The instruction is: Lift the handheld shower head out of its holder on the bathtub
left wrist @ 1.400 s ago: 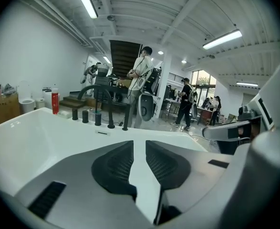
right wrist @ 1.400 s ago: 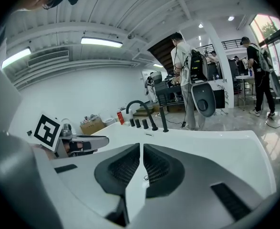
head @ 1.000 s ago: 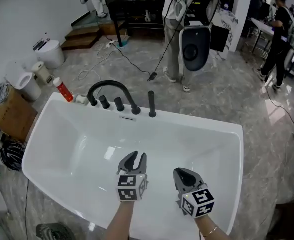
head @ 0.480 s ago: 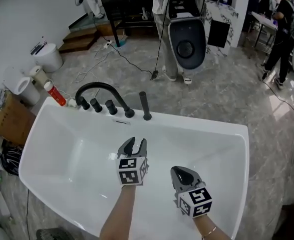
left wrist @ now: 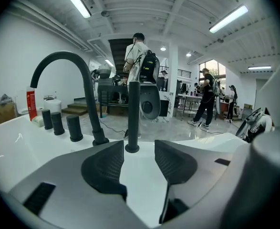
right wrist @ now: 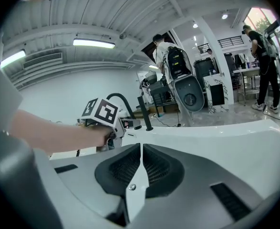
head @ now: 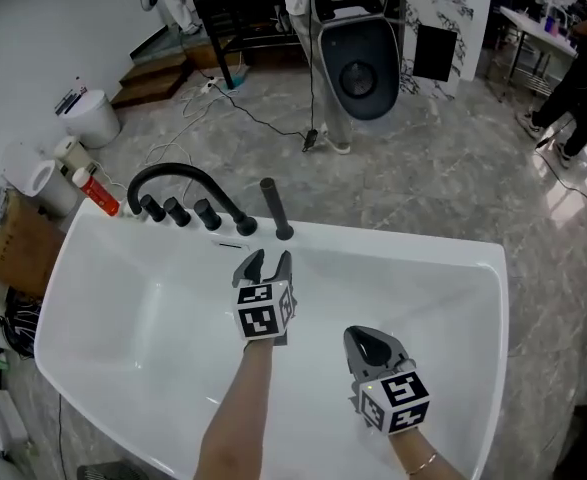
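Observation:
The black handheld shower head (head: pixel 273 208) stands upright as a slim rod in its holder on the far rim of the white bathtub (head: pixel 453 258). In the left gripper view the shower head (left wrist: pixel 133 116) rises just beyond the jaws, centred on their gap. My left gripper (head: pixel 266 262) hangs over the tub a little short of the rod; its jaws are opening and nothing is between them. My right gripper (head: pixel 365 342) sits lower right over the tub, shut and empty. In the right gripper view the shower head (right wrist: pixel 145 112) stands far ahead.
A black arched spout (head: pixel 178 180) and three black knobs (head: pixel 177 211) line the rim left of the shower head. A red bottle (head: pixel 95 192), white rolls (head: pixel 31 171) and a cardboard box (head: pixel 15 243) stand at the left. People and a black cable (head: pixel 263 118) occupy the marble floor beyond.
Both grippers moved forward and lower over the tub. The left one came close to the shower head and its jaws spread wider. The right gripper stayed shut.

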A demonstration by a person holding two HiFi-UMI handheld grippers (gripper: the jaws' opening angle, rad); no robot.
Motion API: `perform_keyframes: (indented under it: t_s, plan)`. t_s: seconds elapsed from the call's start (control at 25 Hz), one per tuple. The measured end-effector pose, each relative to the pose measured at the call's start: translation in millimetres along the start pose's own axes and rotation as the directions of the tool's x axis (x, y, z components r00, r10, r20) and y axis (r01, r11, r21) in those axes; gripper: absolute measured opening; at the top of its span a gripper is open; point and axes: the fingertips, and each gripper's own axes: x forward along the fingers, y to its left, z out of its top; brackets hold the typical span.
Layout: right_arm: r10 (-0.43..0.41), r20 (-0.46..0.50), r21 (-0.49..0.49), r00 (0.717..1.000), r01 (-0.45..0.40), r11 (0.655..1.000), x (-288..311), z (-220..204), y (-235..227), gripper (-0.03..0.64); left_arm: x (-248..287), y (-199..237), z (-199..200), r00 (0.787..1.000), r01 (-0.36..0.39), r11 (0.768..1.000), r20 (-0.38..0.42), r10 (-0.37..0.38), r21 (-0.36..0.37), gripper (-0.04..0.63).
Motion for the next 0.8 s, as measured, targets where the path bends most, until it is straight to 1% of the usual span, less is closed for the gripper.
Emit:
perform_keyframes:
  t_s: [0.12, 0.28, 0.52, 0.72, 0.8]
  plan:
    - [-0.002, 0.000, 0.004, 1.000, 0.002, 1.000, 10.2, -8.2, -10.6, 0.021, 22.1, 0.9, -1.9, 1.000, -0.005, 1.000, -0.002, 0.005, 0.013, 0.206]
    - [-0.002, -0.005, 0.009, 1.000, 0.003, 1.000, 23.5, -17.8, -18.5, 0.021, 50.5, 6.6, -4.5, 1.000, -0.006, 1.000, -0.025, 0.006, 0.006, 0.232]
    - [-0.003, -0.007, 0.040, 1.000, 0.004, 0.999, 34.3, -33.3, -26.8, 0.020, 86.8, 11.2, 3.8, 1.000, -0.017, 1.000, -0.026, 0.017, 0.021, 0.238]
    - [-0.001, -0.003, 0.061, 1.000, 0.001, 0.998, 37.5, -44.1, -27.5, 0.020, 108.4, 13.1, 9.9, 0.998, -0.021, 0.998, -0.054, 0.025, 0.066, 0.236]
    - [0.000, -0.007, 0.065, 1.000, 0.000, 0.998, 38.8, -46.7, -24.4, 0.018, 111.9, 14.4, 10.9, 0.998, -0.024, 0.997, -0.061, 0.029, 0.079, 0.213]
